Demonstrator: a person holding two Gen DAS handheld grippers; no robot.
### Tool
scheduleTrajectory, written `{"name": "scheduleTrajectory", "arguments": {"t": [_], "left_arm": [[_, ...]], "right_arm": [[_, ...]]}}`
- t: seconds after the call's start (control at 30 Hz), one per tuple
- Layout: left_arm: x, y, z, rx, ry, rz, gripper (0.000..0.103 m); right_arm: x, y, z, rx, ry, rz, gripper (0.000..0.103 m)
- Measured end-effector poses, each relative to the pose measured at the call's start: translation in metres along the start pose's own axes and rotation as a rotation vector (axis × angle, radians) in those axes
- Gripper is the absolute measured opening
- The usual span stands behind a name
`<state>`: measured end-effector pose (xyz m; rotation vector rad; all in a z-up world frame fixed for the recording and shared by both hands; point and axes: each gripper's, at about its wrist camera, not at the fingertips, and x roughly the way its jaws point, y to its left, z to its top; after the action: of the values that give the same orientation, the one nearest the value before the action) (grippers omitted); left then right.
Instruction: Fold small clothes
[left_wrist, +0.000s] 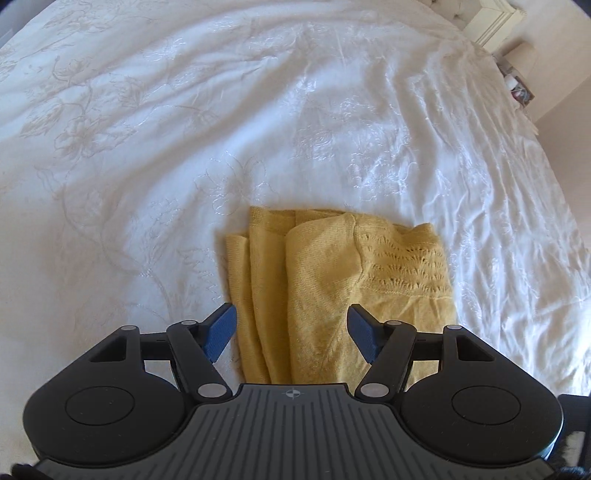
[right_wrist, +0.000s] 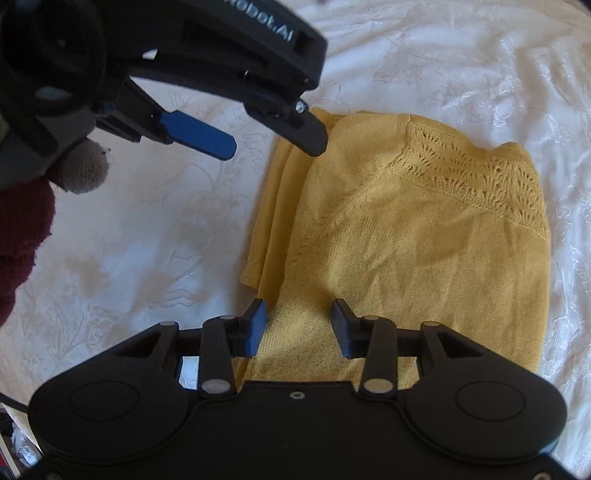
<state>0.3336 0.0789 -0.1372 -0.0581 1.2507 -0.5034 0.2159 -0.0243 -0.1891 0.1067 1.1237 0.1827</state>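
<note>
A yellow knitted garment (left_wrist: 332, 277) lies folded into a rough rectangle on the white embroidered bedspread (left_wrist: 184, 129), its lace-pattern band toward the right. My left gripper (left_wrist: 291, 321) hangs open above the garment's near left edge, with nothing gripped. The right wrist view shows the same garment (right_wrist: 406, 240) and the left gripper (right_wrist: 271, 147) hovering over its far left corner. My right gripper (right_wrist: 299, 314) is open over the near edge of the garment; cloth lies flat below the gap and the pads do not press on it.
A dark red sleeve (right_wrist: 18, 236) and a grey knitted tip (right_wrist: 85, 170) show at the left behind the left gripper. A cream bedside cabinet (left_wrist: 495, 18) and a lampshade (left_wrist: 521, 59) stand past the bed's far right corner. Bedspread (right_wrist: 129, 240) surrounds the garment.
</note>
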Motion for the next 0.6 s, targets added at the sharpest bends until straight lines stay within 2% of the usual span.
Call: {"name": "scheduleTrajectory", "arguments": {"t": [0.03,0.1,0.13,0.23,0.4,0.6], "left_arm": [[0.004,-0.002,0.001,0.005,0.010,-0.016,0.065],[0.011,-0.007,0.001,0.013,0.026,-0.041,0.065],[0.015,-0.009,0.001,0.016,0.033,-0.053,0.065],[0.029,-0.012,0.001,0.005,0.047,-0.065,0.065],[0.056,-0.006,0.007,-0.082,0.062,-0.071,0.065],[0.076,-0.004,0.013,-0.146,0.063,-0.131,0.062]], "right_arm": [[0.005,0.000,0.000,-0.007,0.015,-0.011,0.050],[0.006,-0.004,-0.001,-0.005,0.028,-0.010,0.018],[0.004,-0.008,-0.002,0.010,0.029,-0.006,0.010],[-0.004,-0.022,-0.006,0.061,0.013,0.004,0.010],[-0.007,-0.038,-0.009,0.119,0.012,0.033,0.010],[-0.009,-0.045,-0.011,0.150,0.005,0.057,0.010]]}}
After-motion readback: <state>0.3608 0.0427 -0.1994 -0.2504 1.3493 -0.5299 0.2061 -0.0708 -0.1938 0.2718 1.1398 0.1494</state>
